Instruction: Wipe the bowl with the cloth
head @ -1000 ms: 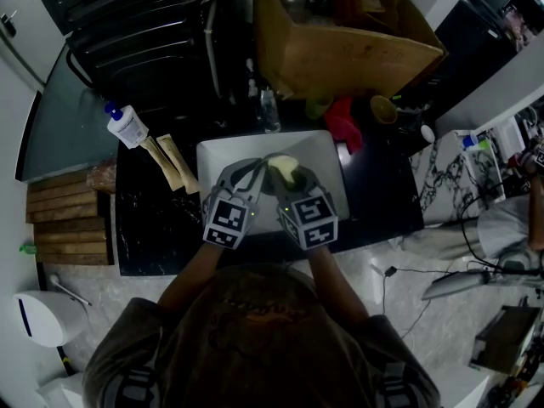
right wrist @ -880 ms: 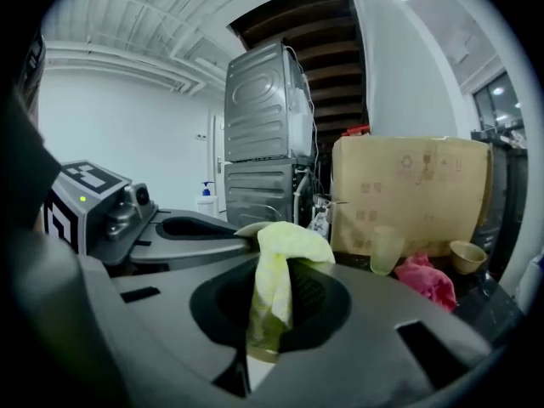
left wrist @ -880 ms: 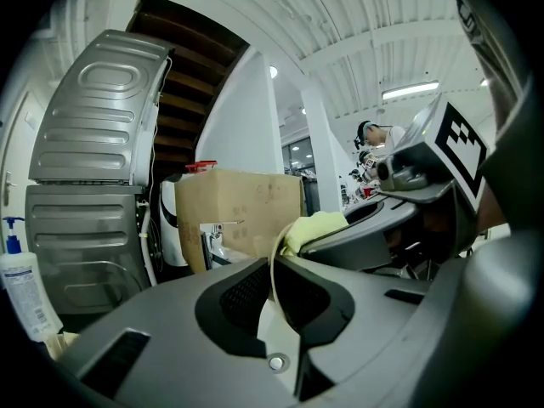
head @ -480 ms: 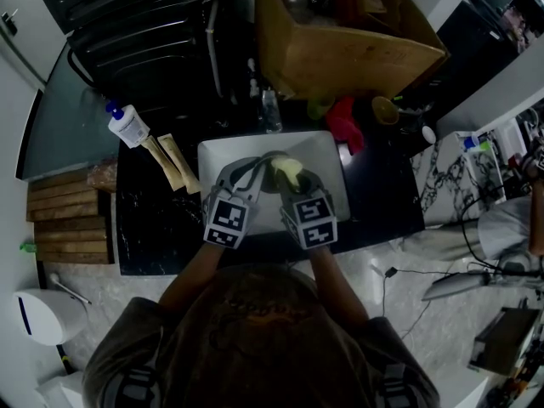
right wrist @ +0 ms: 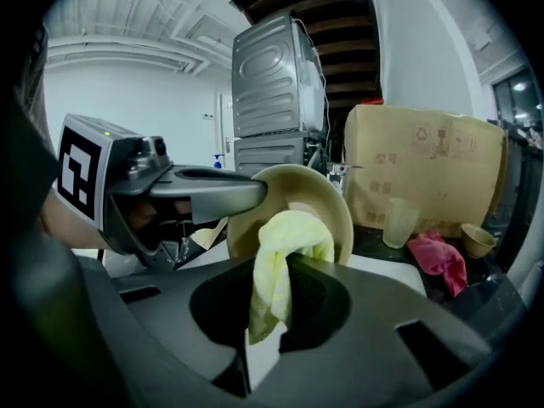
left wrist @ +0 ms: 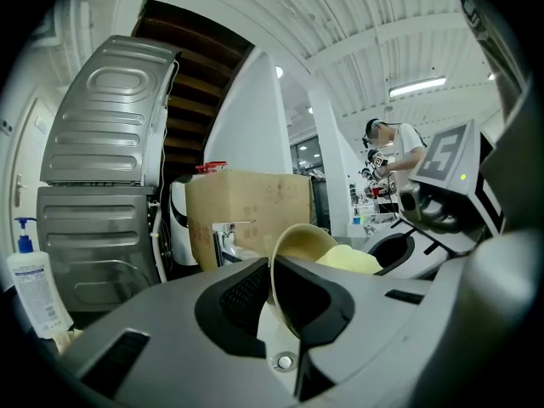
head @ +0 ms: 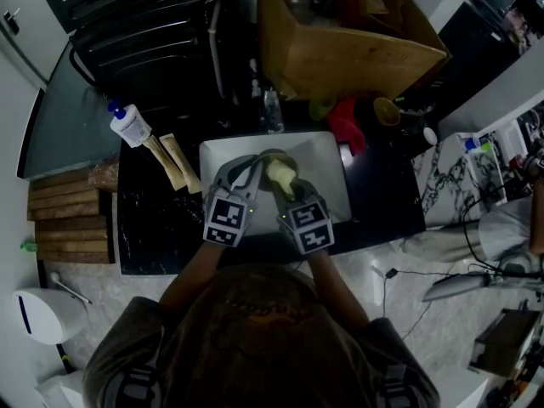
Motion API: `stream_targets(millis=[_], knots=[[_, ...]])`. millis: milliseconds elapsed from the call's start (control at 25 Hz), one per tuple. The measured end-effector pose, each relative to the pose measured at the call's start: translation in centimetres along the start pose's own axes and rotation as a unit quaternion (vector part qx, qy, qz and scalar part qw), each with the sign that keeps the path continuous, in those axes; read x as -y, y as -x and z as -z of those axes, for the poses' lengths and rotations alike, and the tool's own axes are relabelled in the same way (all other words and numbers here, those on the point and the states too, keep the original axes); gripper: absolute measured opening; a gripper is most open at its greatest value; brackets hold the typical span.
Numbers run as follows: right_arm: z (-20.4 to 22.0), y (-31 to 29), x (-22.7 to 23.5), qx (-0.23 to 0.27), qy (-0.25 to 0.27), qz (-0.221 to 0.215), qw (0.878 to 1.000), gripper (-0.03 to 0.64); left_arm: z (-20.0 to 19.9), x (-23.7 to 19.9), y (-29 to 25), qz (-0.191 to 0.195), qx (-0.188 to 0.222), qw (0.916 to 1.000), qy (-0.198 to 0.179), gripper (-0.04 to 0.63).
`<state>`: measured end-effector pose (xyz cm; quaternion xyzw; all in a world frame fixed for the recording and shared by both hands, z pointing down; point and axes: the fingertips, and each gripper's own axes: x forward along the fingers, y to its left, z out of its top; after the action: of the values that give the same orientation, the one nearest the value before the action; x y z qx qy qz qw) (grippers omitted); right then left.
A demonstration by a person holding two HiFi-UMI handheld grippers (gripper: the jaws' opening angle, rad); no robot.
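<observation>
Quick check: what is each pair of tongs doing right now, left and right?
Left tongs: closed on the rim of the bowl.
Right tongs: closed on the yellow cloth, which is pressed into the bowl.

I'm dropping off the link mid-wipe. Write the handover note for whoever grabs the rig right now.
Left hand-held gripper: shut on the rim of the bowl, holding it tipped on edge over the white sink.
Right hand-held gripper: shut on the yellow cloth. Its bunched end sits inside the bowl, apparently against the inner wall.
Done: both grasps made, cloth brought into the bowl.
Left: how much is wiped can't be judged from here. Probably work the cloth round the inside and rim, then set the bowl down.
</observation>
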<state>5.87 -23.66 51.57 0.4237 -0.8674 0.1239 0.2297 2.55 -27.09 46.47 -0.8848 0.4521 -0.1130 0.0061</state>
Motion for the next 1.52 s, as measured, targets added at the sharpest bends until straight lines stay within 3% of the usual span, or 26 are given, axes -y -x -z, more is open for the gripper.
stream_targets(millis=[320,440,1000,1280,1520], knots=[[-0.3,-0.3,-2.6,0.010,0.004,-0.058,0.998,0.020,-0.1,0.1,0.0,0.002,0.002,1.0000,0.006,0.028],[-1.5,0.0,-2.6,0.028,0.009,-0.060,0.998,0.020,0.0,0.3,-0.1,0.005,0.000,1.0000,0.005,0.025],[-5.7,1.3,-0.3,0.077,0.030,-0.014,0.996,0.020,0.2,1.6,-0.2,0.025,-0.009,0.9996,0.000,0.025],[-4.4,1.6,2.2,0.055,0.030,0.045,0.997,0.020,-0.6,1.4,-0.1,0.020,0.004,0.9998,-0.007,0.029],[-2.3,1.5,2.4,0.027,0.029,0.051,0.998,0.020,-1.0,0.8,0.2,0.001,0.015,0.9998,-0.009,0.034]])
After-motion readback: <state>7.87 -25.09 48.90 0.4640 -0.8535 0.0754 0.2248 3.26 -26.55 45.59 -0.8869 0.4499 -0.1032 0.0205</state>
